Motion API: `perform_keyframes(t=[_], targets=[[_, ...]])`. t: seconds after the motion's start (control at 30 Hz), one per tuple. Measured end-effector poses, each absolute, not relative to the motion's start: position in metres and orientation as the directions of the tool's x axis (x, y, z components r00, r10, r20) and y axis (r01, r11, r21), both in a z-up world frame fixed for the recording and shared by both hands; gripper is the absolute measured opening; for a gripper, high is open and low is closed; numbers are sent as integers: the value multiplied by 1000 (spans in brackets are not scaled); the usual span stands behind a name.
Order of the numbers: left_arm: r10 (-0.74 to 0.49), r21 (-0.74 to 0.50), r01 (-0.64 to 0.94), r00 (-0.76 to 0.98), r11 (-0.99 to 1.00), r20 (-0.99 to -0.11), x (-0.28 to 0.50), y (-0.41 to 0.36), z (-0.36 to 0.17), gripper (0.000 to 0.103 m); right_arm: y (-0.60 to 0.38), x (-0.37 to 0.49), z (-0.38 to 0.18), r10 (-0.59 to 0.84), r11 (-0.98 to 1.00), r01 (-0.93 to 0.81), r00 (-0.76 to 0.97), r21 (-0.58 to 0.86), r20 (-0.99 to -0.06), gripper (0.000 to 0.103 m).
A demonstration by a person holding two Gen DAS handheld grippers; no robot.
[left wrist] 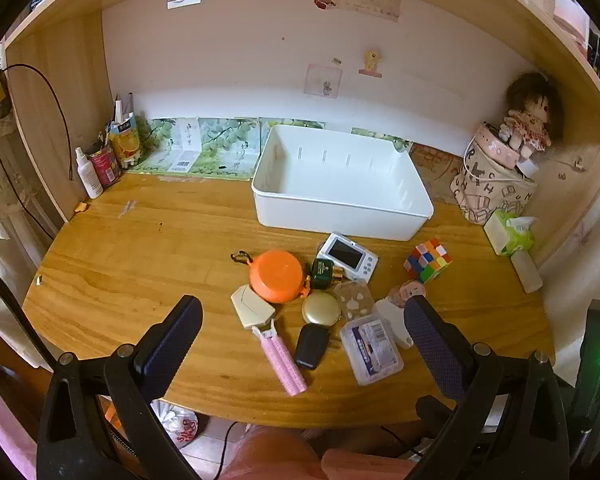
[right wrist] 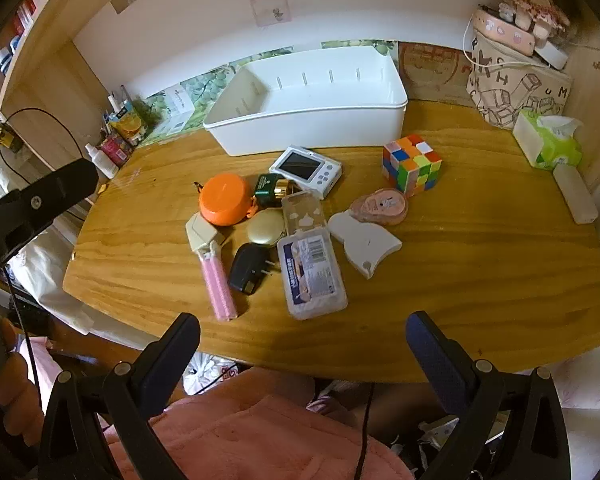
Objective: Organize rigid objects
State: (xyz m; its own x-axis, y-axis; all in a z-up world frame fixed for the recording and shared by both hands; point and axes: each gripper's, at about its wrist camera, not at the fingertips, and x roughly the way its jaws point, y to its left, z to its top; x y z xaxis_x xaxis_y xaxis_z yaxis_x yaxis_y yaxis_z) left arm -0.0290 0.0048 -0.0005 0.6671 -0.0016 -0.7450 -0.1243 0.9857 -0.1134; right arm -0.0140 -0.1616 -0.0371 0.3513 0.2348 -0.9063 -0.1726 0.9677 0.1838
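while the white bin (left wrist: 342, 184) sits bare inside at upper centre, the clutter lies below it: orange lid (left wrist: 277, 276), small camera (left wrist: 347, 256), colour cube (left wrist: 428, 261), clear box (left wrist: 371, 345). left gripper (left wrist: 304, 344) and right gripper (right wrist: 302, 354) hang wide apart at bottom, holding nothing.

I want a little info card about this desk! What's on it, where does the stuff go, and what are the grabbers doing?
surface: wooden desk
container: white bin, empty, at the back
loose pile: orange round case, small white camera, gold compact, black charger plug, pink hair roller, clear plastic box
apart from the pile: puzzle cube, to its right
left hand-held gripper: open, holding nothing
right hand-held gripper: open, holding nothing
progress: nothing in the bin yet
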Motion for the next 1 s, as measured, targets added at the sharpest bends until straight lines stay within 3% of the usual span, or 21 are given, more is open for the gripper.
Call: perform_keyframes(t=[0.47,1.0], targets=[[19,-82,-135,616,987,-787,-40,6,-15,101,-155,-27,-49,253,961,-182,288,206,-924,103],[-78,-189,-249,397,950,-915,1,42,-72,101,-141,5,-75,211,971,-154,173,185,-962,103]])
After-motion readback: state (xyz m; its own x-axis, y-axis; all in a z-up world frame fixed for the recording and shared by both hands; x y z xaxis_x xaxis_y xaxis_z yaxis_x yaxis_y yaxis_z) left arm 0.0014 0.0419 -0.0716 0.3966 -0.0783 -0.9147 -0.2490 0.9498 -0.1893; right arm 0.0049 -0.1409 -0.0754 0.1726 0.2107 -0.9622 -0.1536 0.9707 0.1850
